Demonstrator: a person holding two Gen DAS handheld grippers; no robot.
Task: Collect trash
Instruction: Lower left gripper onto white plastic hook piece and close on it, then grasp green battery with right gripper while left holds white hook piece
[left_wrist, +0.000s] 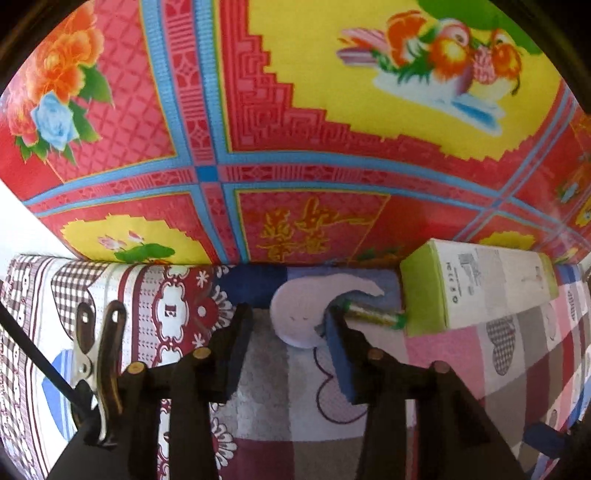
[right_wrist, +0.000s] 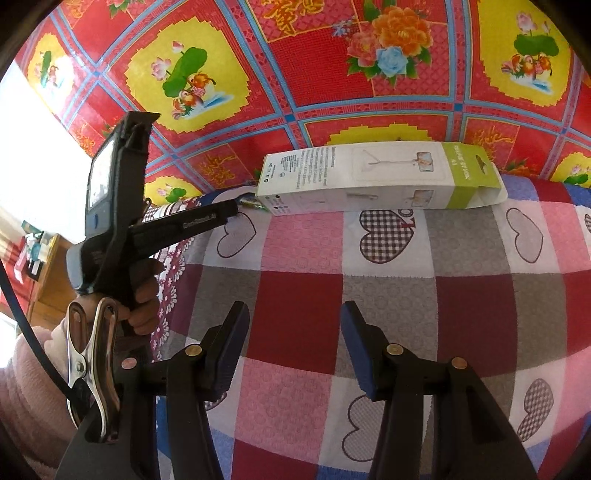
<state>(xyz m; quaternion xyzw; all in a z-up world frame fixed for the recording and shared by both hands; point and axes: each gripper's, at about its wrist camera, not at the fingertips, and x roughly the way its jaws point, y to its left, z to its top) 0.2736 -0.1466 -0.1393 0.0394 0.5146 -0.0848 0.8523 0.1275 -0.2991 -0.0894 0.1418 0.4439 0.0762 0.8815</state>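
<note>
A torn, curved scrap of white paper (left_wrist: 295, 310) lies flat on the patchwork bedcover (left_wrist: 461, 354) near its far edge. My left gripper (left_wrist: 288, 321) stands open over it: the right finger overlaps the scrap's edge and a gap shows at the left finger. A small green-and-gold cylinder (left_wrist: 373, 314) lies just right of the scrap, against a long white-and-green carton (left_wrist: 480, 284). The right wrist view shows the same carton (right_wrist: 369, 181), the cylinder (right_wrist: 251, 202) and the left gripper (right_wrist: 232, 211) at the carton's left end. My right gripper (right_wrist: 295, 314) hovers open over the cover, holding nothing.
A red, yellow and blue flowered cloth (right_wrist: 295, 74) hangs upright right behind the bed's far edge. A hand (right_wrist: 144, 295) and pink sleeve (right_wrist: 22, 387) hold the left tool. Wooden furniture (right_wrist: 48, 273) stands beyond the bed's left side.
</note>
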